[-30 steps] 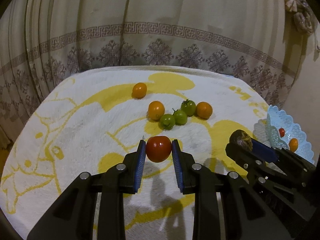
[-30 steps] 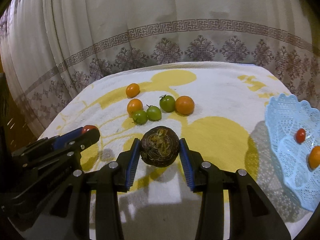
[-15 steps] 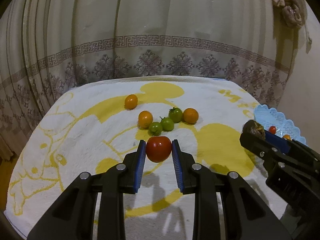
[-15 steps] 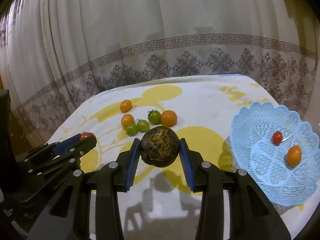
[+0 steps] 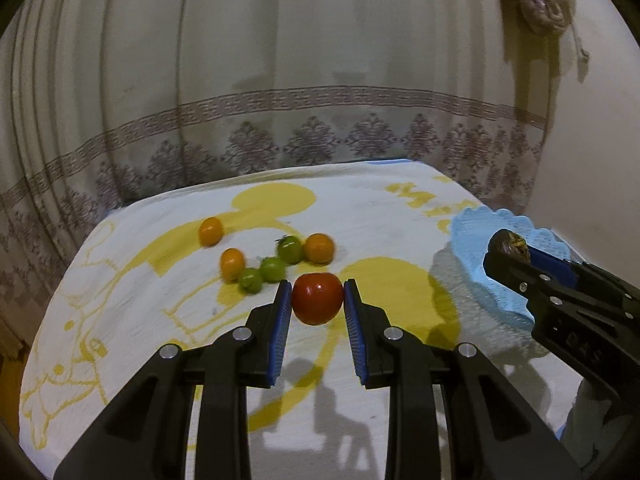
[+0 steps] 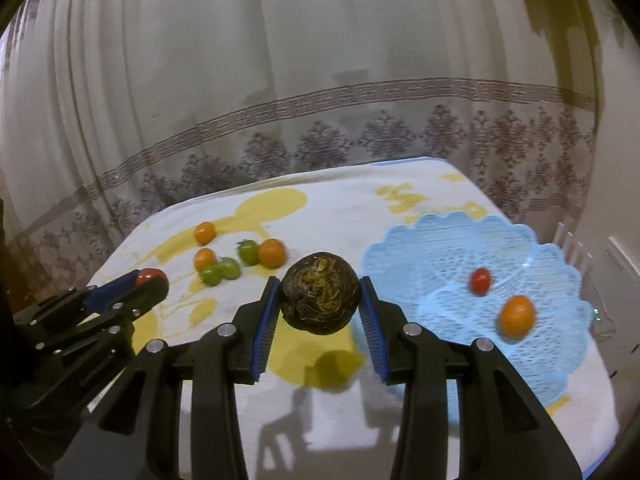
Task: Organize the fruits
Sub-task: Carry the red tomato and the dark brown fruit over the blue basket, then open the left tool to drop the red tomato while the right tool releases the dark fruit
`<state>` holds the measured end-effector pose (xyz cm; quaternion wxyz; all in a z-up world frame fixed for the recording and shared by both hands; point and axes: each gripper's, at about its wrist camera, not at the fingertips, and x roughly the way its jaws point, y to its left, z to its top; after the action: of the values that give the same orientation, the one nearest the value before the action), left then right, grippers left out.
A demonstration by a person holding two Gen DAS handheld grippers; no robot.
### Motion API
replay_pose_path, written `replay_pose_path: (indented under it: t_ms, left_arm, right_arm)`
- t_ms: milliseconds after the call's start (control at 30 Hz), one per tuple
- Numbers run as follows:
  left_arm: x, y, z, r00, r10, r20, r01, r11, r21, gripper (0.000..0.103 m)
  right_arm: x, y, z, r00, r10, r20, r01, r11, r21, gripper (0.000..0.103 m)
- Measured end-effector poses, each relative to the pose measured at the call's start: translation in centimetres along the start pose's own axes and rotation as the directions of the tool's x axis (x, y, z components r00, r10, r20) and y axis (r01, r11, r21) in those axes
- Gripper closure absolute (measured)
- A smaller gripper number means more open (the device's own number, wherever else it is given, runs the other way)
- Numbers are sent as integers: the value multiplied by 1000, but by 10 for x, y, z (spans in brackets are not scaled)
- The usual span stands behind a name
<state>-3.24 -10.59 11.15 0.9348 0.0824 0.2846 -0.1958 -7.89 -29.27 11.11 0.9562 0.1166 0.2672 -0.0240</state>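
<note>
we are holding a red tomato (image 5: 317, 298) in our left gripper (image 5: 314, 300), its blue pads (image 5: 282, 316) pressing on the fruit from both sides, so it is hanging above the cloth (image 5: 140, 320) and casting a shadow below. our right gripper (image 6: 319, 300) is clamped the same way on a dark brown, rough-skinned round fruit (image 6: 319, 298), also lifted off the cloth. in the right wrist view this brown fruit is sitting just left of the light blue lattice basket (image 6: 420, 240), not over it; the basket is resting on the right part of the cloth. inside the basket we are seeing 2 pieces lying apart: a small red tomato (image 6: 480, 280) and an orange fruit (image 6: 517, 316).

farther back on the white and yellow cloth, a loose group of 6 fruits is lying: 3 orange ones (image 5: 210, 231) (image 5: 232, 263) (image 5: 319, 247) and 3 green ones (image 5: 290, 250) (image 5: 273, 269) (image 5: 250, 280). the green ones are lying close together in a row, while the farthest orange one is lying a little apart from the rest. behind the cloth a pale curtain (image 5: 320, 60) with a patterned band is hanging. in the left wrist view the right gripper is reaching in from the right edge, with its brown fruit showing in front of the basket's rim.
</note>
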Motion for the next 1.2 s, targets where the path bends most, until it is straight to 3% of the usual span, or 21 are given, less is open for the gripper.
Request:
replay_pose_path:
  t_ms: [467, 1100, 1167, 1200]
  left_arm:
    - [14, -61, 20, 992, -128, -25, 129, 989, 66, 76]
    - [40, -130, 28, 951, -300, -72, 307, 944, 122, 76]
    - [40, -131, 28, 950, -306, -64, 312, 942, 124, 75]
    - [40, -132, 28, 949, -310, -64, 316, 941, 121, 74]
  right_arm:
    - [-18, -73, -3, 993, -119, -12, 119, 991, 61, 62]
    - [-20, -124, -12, 983, -180, -43, 185, 971, 151, 62]
    - [-20, -125, -12, 983, -181, -39, 185, 970, 155, 61]
    - [-21, -125, -12, 982, -183, -36, 187, 969, 160, 54]
